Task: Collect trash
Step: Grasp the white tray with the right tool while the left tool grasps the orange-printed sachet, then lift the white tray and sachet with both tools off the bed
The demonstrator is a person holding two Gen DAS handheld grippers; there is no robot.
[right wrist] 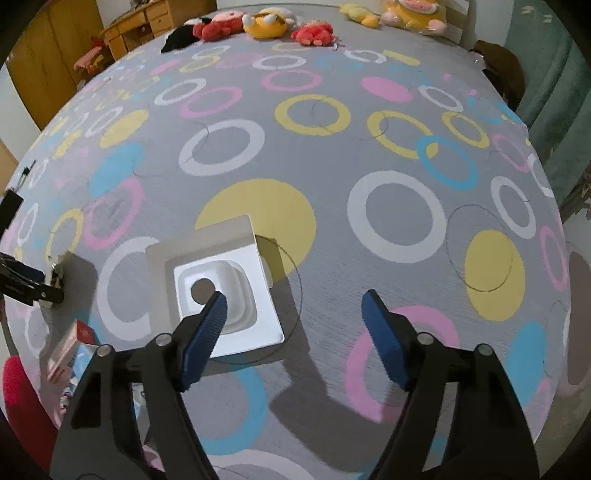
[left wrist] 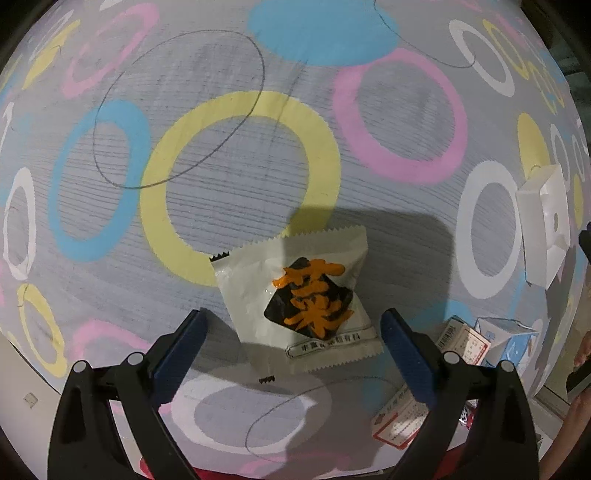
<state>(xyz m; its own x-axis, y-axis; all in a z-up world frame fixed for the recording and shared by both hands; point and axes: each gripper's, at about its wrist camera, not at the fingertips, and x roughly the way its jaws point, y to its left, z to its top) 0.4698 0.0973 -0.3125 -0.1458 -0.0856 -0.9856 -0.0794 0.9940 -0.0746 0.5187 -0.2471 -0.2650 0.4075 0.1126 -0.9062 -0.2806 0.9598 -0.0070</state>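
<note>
Ringed bedsheet (right wrist: pixel 332 184) | white box (right wrist: pixel 218 291) open, holds moulded insert

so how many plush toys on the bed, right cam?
6, all along the far edge: black, red, yellow, small red, pale yellow, and a yellow-pink one. More may be hidden past the frame edge.

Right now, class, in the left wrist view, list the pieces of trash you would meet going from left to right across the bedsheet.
Snack packet with orange characters → red-and-white carton → small printed box → blue-and-white carton → white plastic tray at the right edge.
</note>
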